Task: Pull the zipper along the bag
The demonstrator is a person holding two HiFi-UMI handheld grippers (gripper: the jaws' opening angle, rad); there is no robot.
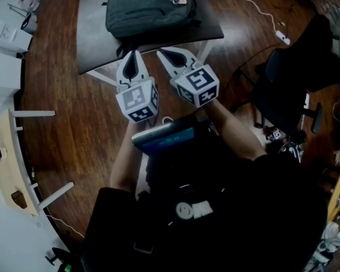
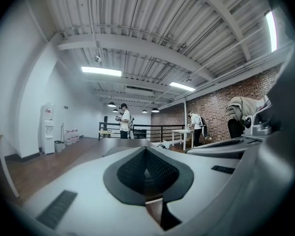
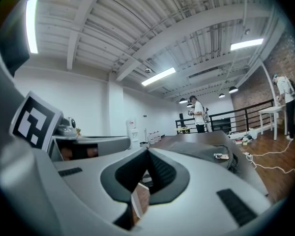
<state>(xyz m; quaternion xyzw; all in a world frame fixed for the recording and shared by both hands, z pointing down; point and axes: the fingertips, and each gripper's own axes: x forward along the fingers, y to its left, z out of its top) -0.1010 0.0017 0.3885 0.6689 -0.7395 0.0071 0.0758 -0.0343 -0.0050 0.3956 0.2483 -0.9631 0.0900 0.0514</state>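
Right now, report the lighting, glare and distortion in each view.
Head view: dim and underexposed, the dark bag shows little contrast against its dark table, and straight edges bow. Left gripper view: fisheye circle with black corners, the ceiling light glares, the left tool looms soft up close. Right gripper view: same fisheye, the strip light at upper left is blown out.

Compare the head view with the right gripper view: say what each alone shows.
Only the head view shows the black office chair and the wearer's right forearm. Only the right gripper view shows ceiling lights, a water dispenser and a standing person. Both show the bag on the table and the right gripper, jaws together.
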